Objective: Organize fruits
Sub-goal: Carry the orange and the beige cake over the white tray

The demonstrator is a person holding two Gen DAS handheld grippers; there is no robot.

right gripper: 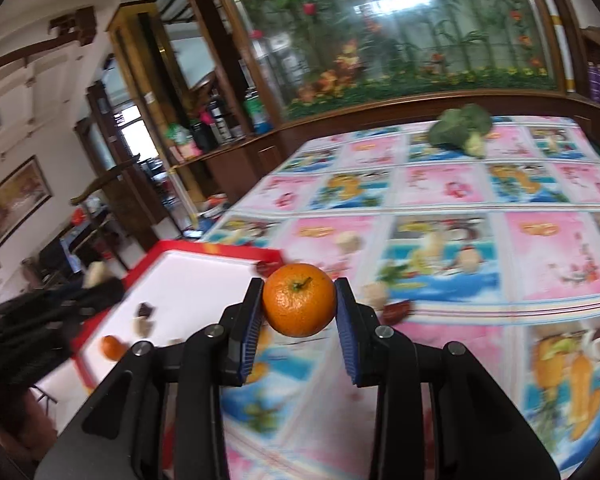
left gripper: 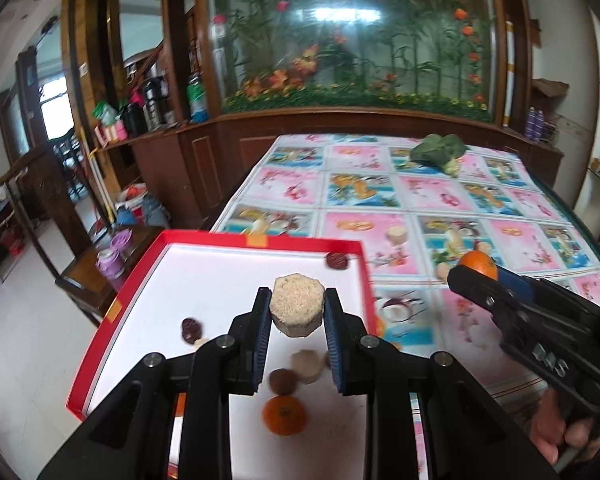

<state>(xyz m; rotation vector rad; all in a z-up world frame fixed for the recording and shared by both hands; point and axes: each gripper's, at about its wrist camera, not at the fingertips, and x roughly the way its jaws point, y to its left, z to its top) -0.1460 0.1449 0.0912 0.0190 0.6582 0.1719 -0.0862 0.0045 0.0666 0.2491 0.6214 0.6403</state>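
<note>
We are mid-carry on both sides — the left gripper (left gripper: 297,312) has its jaws clamped on a pale octagonal cake (left gripper: 296,306) above the red tray (left gripper: 100,332), and the right gripper (right gripper: 299,306) grips an orange (right gripper: 299,300) over the patterned surface (right gripper: 480,280). Next, we judge, each piece goes down onto bare tray floor — clear of the orange (left gripper: 284,415) lying there.

Left gripper (left gripper: 296,312) of matte black plastic, blue ribbed pads (left gripper: 260,344) inside both fingers, silver round screws on the knuckles, right gripper (right gripper: 298,308) alike, bare-skinned hand (left gripper: 556,432) at four o'clock
</note>
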